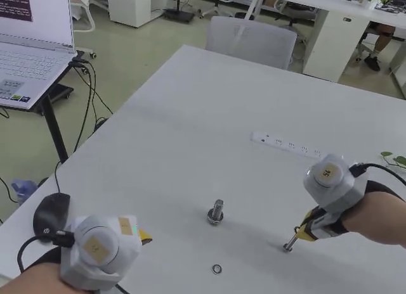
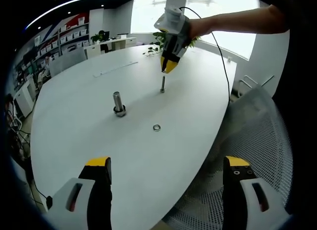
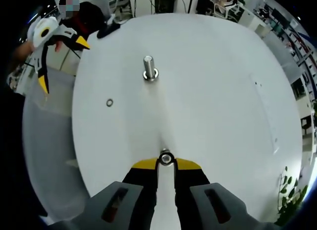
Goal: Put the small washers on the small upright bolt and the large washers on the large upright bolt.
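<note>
The large upright bolt (image 1: 216,213) (image 2: 118,102) (image 3: 149,68) stands mid-table with washers around its base. To its right is the thin small upright bolt (image 1: 290,243) (image 2: 162,84). My right gripper (image 1: 303,232) (image 2: 167,67) (image 3: 166,163) hangs just above that bolt's top, shut on a small metal ring, a small washer (image 3: 166,158). Another small washer (image 1: 217,268) (image 2: 156,127) (image 3: 109,102) lies flat near the front edge. My left gripper (image 1: 143,237) (image 2: 166,163) (image 3: 62,61) is open and holds nothing, at the table's near left edge, well short of both bolts.
A white power strip (image 1: 285,144) lies behind the bolts. A black mouse (image 1: 51,215) sits at the table's left corner, with a laptop (image 1: 25,59) on a stand beyond. A grey chair (image 1: 250,40) is at the far edge.
</note>
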The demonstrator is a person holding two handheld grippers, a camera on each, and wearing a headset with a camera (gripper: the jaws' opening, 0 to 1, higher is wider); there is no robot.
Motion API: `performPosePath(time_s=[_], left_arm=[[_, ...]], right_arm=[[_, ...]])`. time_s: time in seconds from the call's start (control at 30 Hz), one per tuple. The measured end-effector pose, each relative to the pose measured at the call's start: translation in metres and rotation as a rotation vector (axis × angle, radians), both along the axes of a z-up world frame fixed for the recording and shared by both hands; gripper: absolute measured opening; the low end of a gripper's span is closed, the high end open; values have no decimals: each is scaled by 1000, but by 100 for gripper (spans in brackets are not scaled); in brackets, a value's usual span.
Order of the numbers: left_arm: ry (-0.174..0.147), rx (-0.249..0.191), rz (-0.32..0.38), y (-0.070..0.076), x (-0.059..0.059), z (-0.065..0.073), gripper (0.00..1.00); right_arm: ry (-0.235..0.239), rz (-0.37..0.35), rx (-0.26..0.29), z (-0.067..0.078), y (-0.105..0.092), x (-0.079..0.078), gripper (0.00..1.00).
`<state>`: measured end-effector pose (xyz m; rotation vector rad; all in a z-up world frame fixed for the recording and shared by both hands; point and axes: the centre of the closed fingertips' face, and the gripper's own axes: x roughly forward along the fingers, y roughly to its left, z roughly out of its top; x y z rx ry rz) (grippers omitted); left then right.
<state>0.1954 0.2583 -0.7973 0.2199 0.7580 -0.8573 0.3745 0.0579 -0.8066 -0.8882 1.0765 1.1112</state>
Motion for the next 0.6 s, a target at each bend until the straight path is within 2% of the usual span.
performPosePath(time_s=[0.47,0.6], left_arm=[[10,-1,-7,0,3,-2,95],[9,-16,1,1,5,0,97]], right_arm=[[18,-6,-11,-14,-4,1,13],[22,-11,-15,-18,-6,1,13]])
